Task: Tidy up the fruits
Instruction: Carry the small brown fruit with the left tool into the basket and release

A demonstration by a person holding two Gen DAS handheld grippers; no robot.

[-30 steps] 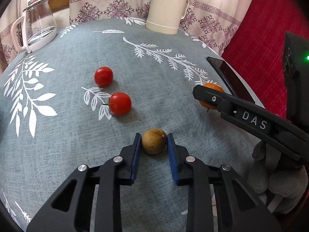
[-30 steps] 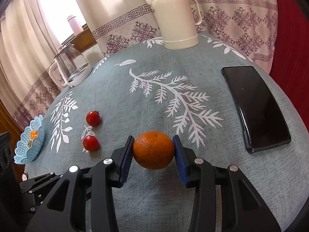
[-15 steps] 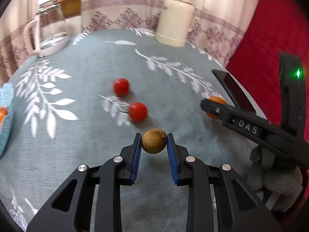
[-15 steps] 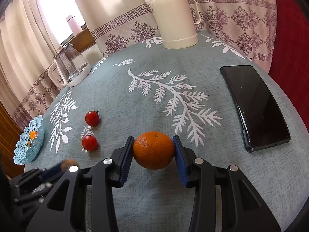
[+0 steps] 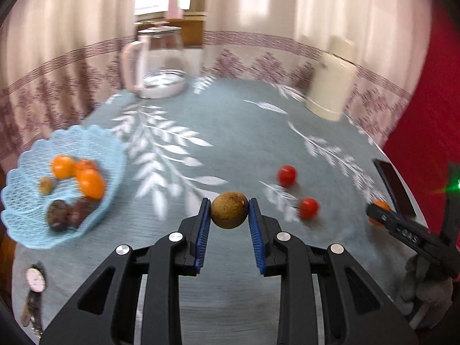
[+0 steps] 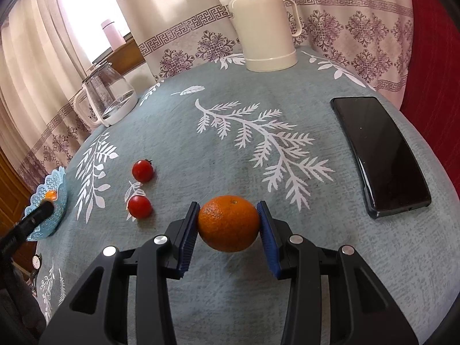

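I see a grey-blue tablecloth (image 6: 316, 258) with white leaves. My blue basket (image 5: 26, 230) of fruit sits at 9 o'clock in the left view. My right gripper (image 6: 230, 224) clamps an orange (image 6: 229, 223); my left gripper (image 5: 229, 214) clamps a small brown fruit (image 5: 229, 213). 2 cherry tomatoes (image 6: 140, 206) lie at 10 o'clock from the orange.
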